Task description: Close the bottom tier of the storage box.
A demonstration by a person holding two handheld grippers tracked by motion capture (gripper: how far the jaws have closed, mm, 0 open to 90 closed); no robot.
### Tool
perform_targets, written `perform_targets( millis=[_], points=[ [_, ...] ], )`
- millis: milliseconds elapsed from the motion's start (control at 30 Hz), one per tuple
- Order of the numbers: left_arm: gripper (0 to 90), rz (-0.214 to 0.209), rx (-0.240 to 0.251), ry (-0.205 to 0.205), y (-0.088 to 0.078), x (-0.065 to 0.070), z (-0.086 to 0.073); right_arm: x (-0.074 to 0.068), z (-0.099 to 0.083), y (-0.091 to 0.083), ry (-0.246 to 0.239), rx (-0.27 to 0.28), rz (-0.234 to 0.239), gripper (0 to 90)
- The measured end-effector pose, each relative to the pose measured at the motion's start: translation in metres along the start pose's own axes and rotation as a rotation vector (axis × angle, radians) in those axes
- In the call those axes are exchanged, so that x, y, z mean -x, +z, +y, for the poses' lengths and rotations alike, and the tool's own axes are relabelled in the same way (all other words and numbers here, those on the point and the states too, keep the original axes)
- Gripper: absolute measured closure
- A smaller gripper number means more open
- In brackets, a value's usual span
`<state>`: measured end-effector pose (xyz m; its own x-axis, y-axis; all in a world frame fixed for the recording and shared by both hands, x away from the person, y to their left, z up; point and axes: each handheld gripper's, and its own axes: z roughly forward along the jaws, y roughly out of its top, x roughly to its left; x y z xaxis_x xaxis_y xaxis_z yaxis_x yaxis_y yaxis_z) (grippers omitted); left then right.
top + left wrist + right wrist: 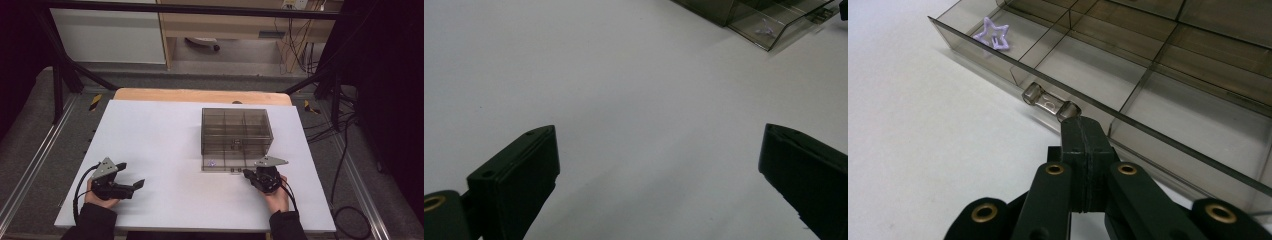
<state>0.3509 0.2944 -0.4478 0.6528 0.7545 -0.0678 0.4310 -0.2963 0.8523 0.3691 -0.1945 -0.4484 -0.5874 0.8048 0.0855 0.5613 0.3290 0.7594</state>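
Observation:
A smoky clear box point(236, 131) of drawers stands on the white table, right of centre. Its bottom drawer point(1128, 75) is pulled out toward me and split into several compartments. A small purple star point(992, 35) lies in the drawer's left front compartment. My right gripper point(1079, 122) is shut, its tips against the right end of the drawer's small clear handle point(1045, 100); I cannot tell whether anything is pinched. In the high view that right gripper point(248, 174) sits just before the drawer front. My left gripper point(131, 174) stands open over bare table at the front left, nothing between its jaws.
The white table top point(160, 145) lies on a wooden board, with a metal frame and rails around it. Cables hang at the right. In the left gripper view the drawer's corner point(774, 30) with the star point(765, 27) lies far off at the upper right.

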Motion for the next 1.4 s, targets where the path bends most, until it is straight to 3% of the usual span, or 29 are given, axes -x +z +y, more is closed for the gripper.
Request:
perform_targets(
  millis=[1400],
  points=[
    [2.7, 0.000, -0.002, 0.004, 0.001, 0.000, 0.000, 0.000, 0.004, 0.011, -0.023, -0.019, -0.020, 90.0]
  ],
)
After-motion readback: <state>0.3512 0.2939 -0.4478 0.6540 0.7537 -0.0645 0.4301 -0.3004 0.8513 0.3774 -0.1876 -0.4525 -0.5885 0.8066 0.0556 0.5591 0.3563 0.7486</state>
